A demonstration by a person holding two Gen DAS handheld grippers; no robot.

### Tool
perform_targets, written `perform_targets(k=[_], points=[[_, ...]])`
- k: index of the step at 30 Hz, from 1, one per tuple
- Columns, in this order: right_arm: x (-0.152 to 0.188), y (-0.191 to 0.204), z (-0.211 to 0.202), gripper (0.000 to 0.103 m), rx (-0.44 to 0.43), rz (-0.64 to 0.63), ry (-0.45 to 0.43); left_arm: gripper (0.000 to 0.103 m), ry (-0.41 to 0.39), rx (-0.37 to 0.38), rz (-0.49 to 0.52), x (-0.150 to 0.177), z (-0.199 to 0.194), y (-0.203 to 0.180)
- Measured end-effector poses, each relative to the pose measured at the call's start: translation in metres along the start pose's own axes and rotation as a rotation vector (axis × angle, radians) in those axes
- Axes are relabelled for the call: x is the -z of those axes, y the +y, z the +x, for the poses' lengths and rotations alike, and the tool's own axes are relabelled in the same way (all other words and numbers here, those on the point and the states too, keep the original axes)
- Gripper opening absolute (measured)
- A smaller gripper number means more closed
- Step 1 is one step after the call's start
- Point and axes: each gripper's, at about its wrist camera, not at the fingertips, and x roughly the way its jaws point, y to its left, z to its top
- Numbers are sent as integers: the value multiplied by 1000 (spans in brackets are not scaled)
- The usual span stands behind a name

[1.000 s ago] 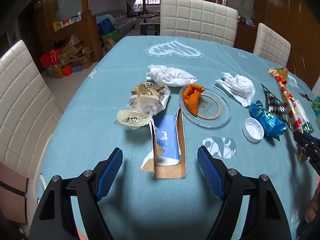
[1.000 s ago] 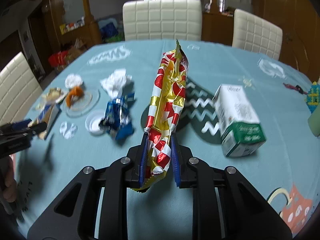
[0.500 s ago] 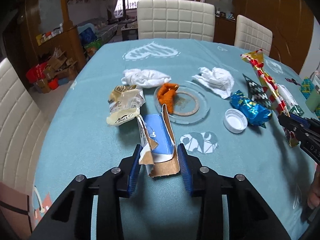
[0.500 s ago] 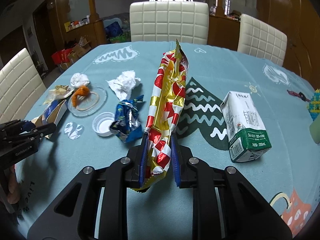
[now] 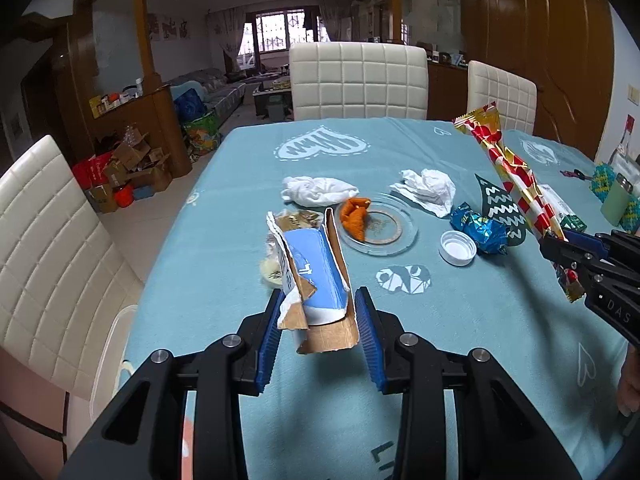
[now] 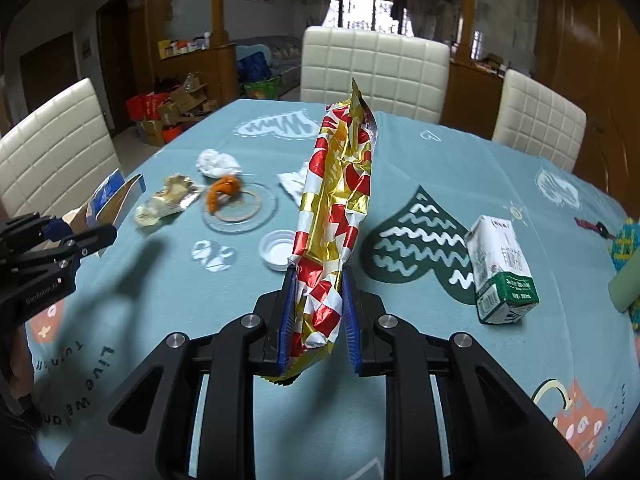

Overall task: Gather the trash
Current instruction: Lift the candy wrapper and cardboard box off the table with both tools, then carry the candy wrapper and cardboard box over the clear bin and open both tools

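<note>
Clamped in the left gripper (image 5: 318,330): a torn blue-and-brown carton (image 5: 316,276), lifted off the teal tablecloth (image 5: 224,248), pads pressed to both sides, print on it too broken to read. Clamped in the right gripper (image 6: 318,316): a long red, gold and white foil wrapper (image 6: 336,216), held upright above the table, its lettering too creased to make out.

On the cloth beyond: a glass dish (image 5: 394,236) with an orange scrap (image 5: 356,216) on its left edge, two crumpled white tissues (image 5: 318,191) behind it, a white cap (image 5: 458,248) just beside a blue foil wrapper (image 5: 480,228), and a pale snack wrapper (image 6: 170,200) left of the dish.

Lying to the right: a green-and-white milk box (image 6: 502,268), marked "200mL" near its base, other characters unreadable.

Printed on the cloth near the front edge: "Live", with further words cut off. On the right gripper's body: "DAS", partly visible. On the left one's: small lettering, blurred.
</note>
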Motion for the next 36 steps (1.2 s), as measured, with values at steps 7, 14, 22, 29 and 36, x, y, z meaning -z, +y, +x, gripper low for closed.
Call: perform_targets(k=[7, 14, 22, 29, 36], points=[[-5, 24, -11, 23, -14, -51, -21, 36, -34, -16, -26, 7, -19, 20], [-12, 56, -17, 23, -28, -122, -38, 36, -59, -34, -64, 14, -31, 42], [-20, 102, -17, 23, -64, -205, -42, 36, -67, -62, -136, 27, -40, 78], [-27, 146, -18, 23, -106, -284, -55, 36, -81, -118, -188, 39, -51, 115], [-30, 189, -11, 23, -159, -343, -51, 36, -87, -168, -218, 52, -59, 142]])
